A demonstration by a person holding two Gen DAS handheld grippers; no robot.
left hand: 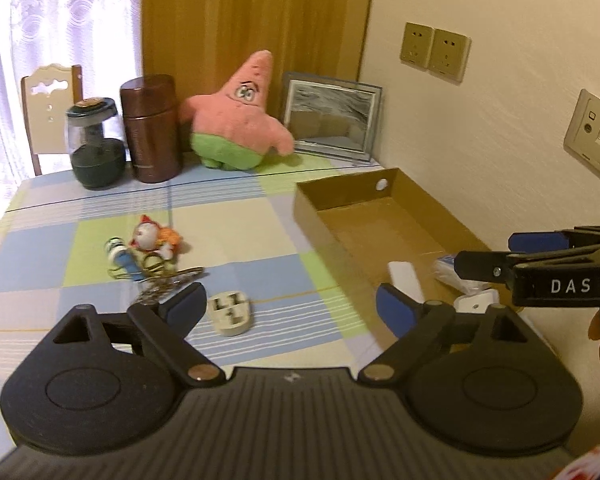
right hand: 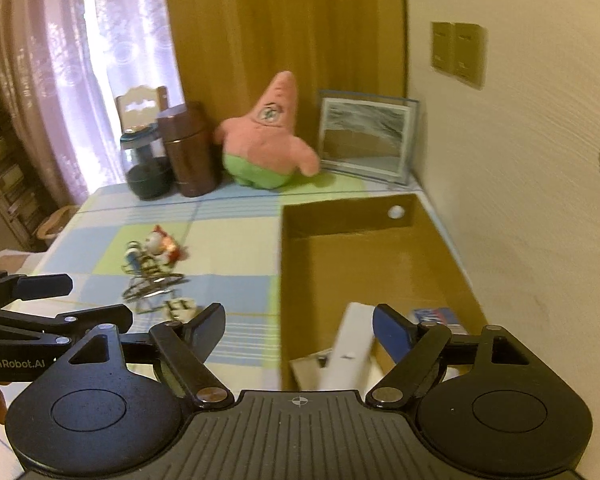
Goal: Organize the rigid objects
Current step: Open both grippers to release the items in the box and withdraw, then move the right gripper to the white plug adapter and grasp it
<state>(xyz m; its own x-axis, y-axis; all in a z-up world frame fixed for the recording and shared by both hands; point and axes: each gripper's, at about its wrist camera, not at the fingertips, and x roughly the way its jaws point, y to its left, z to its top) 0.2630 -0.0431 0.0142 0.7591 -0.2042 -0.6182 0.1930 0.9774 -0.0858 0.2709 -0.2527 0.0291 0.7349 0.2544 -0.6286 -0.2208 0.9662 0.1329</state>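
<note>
1. Checked cloth covers the bench [left hand: 260, 224], which sits against a cream wall with sockets; a purple-lit curtain hangs at the far side.
2. My white plug adapter [left hand: 231, 315] lies prongs-up on the cloth, just ahead of my left tool [left hand: 288, 308], nearer its left finger. I judge it the next rigid piece to collect.
3. Beyond it sits a tangle: wire clips [left hand: 162, 280], a small blue tube [left hand: 120, 258] and a little clown doll [left hand: 154, 238], all close together.
4. To the right the cardboard box [left hand: 306, 200] lies open-topped, presumably the sorting bin, since a white block [right hand: 350, 344] and a blue-printed packet [right hand: 436, 316] already rest inside.
5. My left tool is spread wide and holds nothing. My right tool [right hand: 298, 330] is likewise released, hovering above the box's near end.
6. At the back stand a Patrick plush [left hand: 236, 120], a brown canister [left hand: 150, 128], a dark jar [left hand: 96, 144] and a framed picture [left hand: 332, 116].
7. Only the left view shows the adapter's prongs clearly; the right view looks down into the box and blurs the adapter behind its left finger.
</note>
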